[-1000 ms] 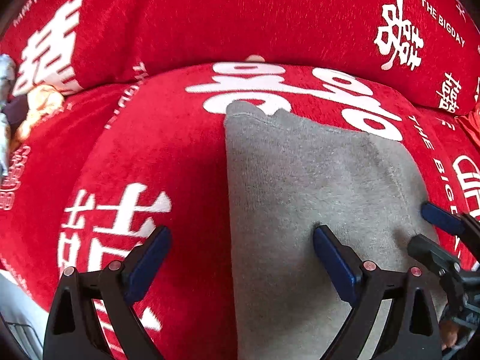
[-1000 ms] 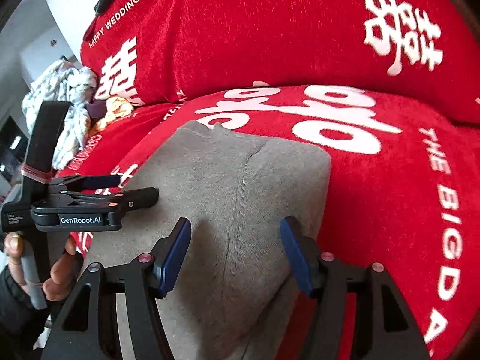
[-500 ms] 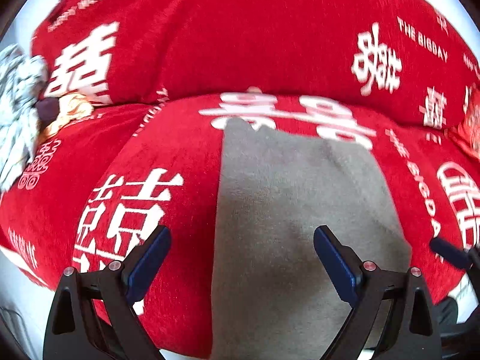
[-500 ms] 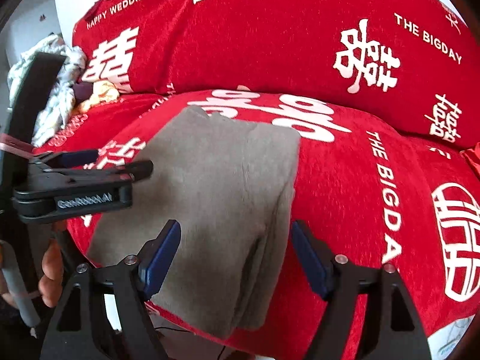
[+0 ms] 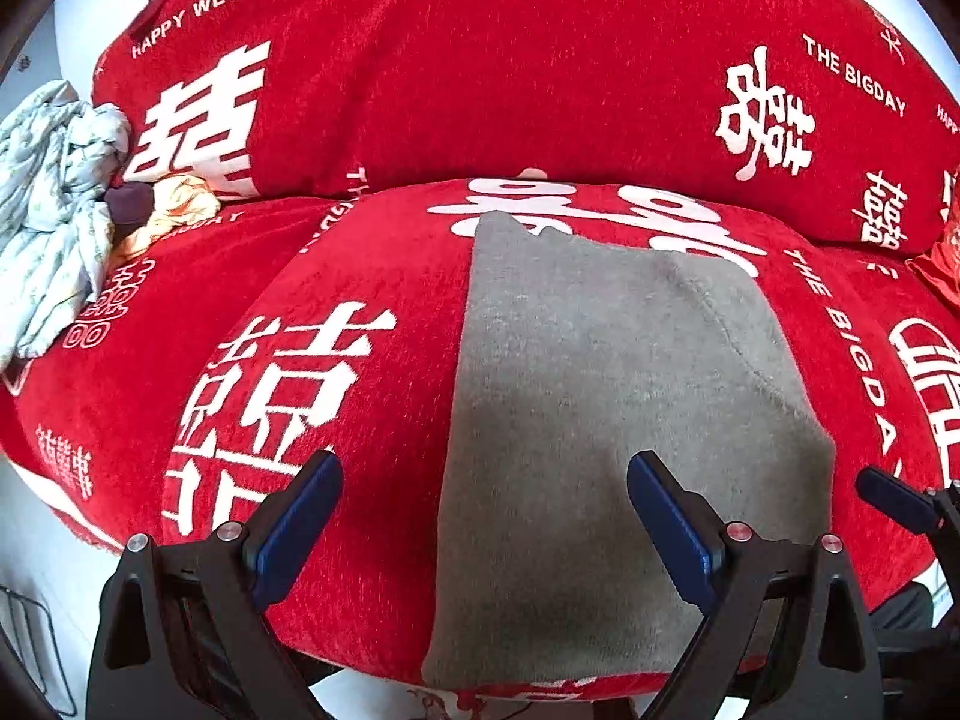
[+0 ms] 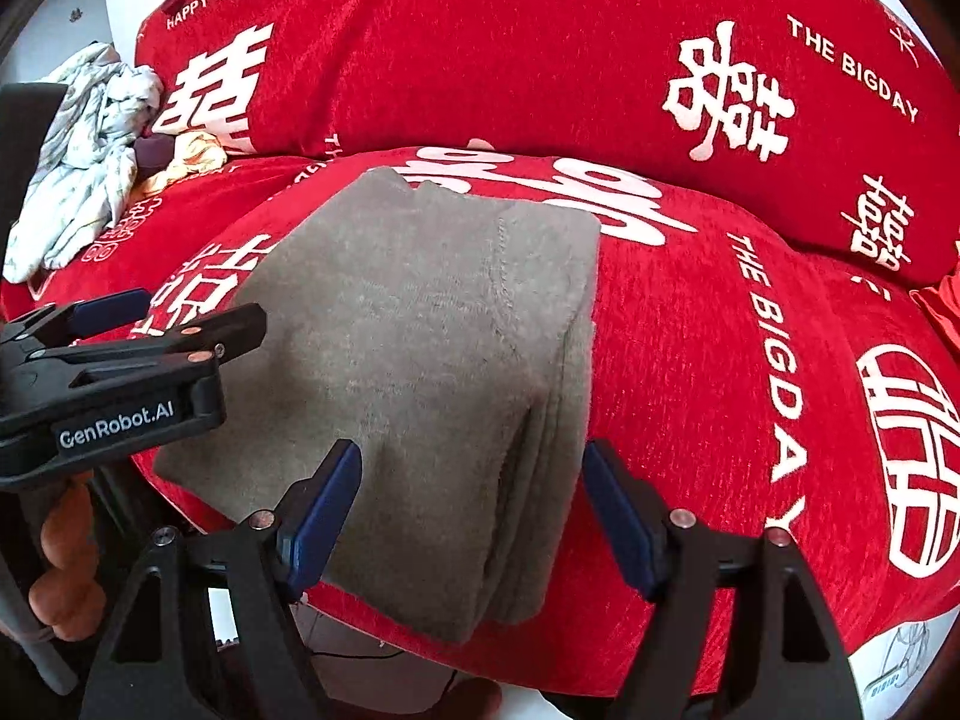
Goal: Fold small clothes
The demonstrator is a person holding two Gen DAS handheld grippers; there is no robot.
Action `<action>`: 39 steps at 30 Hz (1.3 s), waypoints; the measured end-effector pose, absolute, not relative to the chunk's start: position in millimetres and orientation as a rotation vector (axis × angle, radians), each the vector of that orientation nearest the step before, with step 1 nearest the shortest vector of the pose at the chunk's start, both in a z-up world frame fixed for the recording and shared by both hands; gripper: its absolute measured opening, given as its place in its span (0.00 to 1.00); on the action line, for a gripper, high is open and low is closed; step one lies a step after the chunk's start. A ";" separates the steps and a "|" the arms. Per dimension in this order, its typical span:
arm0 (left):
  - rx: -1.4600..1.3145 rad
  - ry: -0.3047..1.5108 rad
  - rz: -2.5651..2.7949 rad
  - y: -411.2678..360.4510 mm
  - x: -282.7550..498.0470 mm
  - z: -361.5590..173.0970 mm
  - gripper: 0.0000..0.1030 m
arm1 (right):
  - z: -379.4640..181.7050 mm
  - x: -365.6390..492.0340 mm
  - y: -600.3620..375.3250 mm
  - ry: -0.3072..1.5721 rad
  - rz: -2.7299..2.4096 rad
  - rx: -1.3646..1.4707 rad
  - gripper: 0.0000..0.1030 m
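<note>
Setting: a home, living-room type. Evidence: a sofa (image 5: 372, 360) with seat and back cushions under a red cover (image 6: 510, 48) printed with white double-happiness characters plus "HAPPY WEDDING" and "THE BIGDAY" (wedding decor). Loose laundry (image 5: 54, 204) is heaped at the sofa's left end, with a yellow-orange garment (image 5: 174, 204) beside it. A white wall (image 6: 42, 30) shows behind.

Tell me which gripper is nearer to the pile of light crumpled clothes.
Left. The left gripper is on the pile's side of the grey garment; the right gripper is at the garment's far edge.
</note>
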State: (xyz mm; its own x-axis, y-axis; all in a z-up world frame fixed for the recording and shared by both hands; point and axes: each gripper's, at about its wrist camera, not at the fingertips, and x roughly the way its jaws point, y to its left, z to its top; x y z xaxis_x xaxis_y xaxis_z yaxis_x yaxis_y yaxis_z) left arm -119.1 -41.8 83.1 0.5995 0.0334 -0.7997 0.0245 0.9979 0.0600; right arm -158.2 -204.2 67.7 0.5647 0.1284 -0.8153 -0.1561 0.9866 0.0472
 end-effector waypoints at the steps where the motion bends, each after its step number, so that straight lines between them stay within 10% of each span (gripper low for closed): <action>1: 0.072 0.925 0.003 -43.4 -120.1 83.2 0.94 | 67.7 -159.0 -204.4 0.956 0.164 -0.032 0.77; 39: 0.126 0.908 0.011 -55.0 -134.5 85.5 0.94 | 73.9 -158.1 -205.5 0.950 0.155 -0.050 0.77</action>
